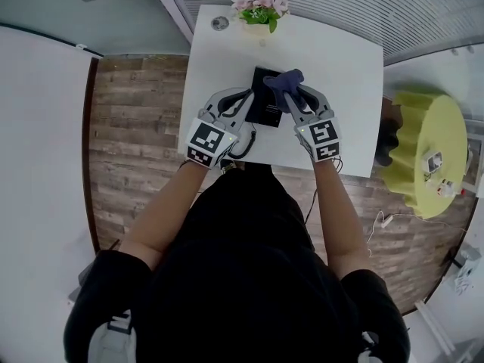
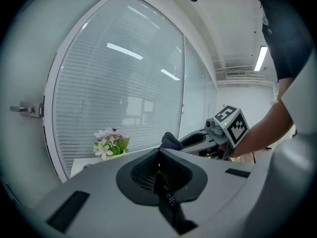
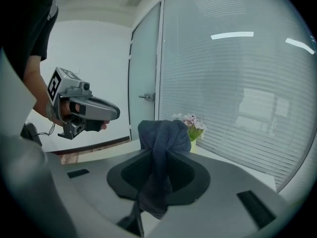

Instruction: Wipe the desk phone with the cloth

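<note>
White table (image 1: 340, 66) beside a glass wall with blinds; a pot of flowers (image 1: 259, 4) stands at its far edge. The black desk phone (image 1: 265, 106) lies mid-table, between the two grippers.

- Right gripper (image 1: 292, 100): jaws clamped on a bunched dark-blue cloth (image 1: 283, 82), which is over the phone's far right corner.
- Left gripper (image 1: 245, 101): jaws together, nothing between them, just beside the phone's left edge.

Risks:
- The phone is not held, so wiping pressure may slide it or unseat the handset.
- The cord (image 1: 246, 144) curls near the left gripper and may snag.

Limits of view: neither gripper view shows the phone. Keypad and handset cannot be told apart. Contact between cloth and phone cannot be confirmed.
</note>
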{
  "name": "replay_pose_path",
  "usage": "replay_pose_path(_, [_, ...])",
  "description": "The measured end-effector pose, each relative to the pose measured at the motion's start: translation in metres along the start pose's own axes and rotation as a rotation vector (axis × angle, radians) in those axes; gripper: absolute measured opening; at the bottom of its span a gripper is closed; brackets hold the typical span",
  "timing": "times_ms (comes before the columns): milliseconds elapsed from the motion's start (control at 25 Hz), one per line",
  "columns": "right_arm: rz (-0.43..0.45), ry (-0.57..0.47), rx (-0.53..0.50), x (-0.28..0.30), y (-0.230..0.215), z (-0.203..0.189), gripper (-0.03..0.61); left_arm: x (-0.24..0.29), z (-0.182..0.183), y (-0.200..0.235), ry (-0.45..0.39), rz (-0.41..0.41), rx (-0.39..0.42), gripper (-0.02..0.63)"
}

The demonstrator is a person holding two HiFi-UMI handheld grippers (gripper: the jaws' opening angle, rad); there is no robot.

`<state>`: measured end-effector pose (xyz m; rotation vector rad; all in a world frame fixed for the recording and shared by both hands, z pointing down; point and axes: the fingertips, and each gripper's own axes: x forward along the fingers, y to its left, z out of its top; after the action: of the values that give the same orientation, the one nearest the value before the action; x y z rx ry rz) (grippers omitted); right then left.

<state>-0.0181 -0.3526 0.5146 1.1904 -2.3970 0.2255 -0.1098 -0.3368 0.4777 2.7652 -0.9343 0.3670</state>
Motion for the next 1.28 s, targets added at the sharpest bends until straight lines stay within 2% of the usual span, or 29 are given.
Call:
replay_pose_path(160, [0.014, 0.062, -0.046, 0.026, -0.013, -0.018, 0.095, 0.022, -0.013, 0.013, 0.020, 0.027, -0.050, 0.009])
replay_pose_path(400, [0.046, 0.159, -0.180, 0.065, -0.023, -0.042, 0.095, 0.050, -0.042, 0.025, 0.087, 0.057, -0.035, 0.009])
replay_pose_path(560, [0.042, 0.236, -0.256, 0.080, -0.031, -0.061, 0.097, 0.059, -0.054, 0.028, 0.115, 0.065, -0.065, 0.009])
replay_pose_path(840, [0.061, 0.257, -0.378, 0.085, -0.024, -0.069, 0.095, 0.059, -0.065, 0.032, 0.133, 0.074, -0.071, 0.009])
replay_pose_path(1000, [0.087, 0.261, -0.407, 0.082, -0.015, -0.075, 0.095, 0.057, -0.070, 0.031, 0.137, 0.077, -0.072, 0.009])
replay_pose_path(1280, [0.121, 0.276, -0.391, 0.073, 0.002, -0.090, 0.094, 0.055, -0.083, 0.022, 0.162, 0.061, -0.075, 0.009])
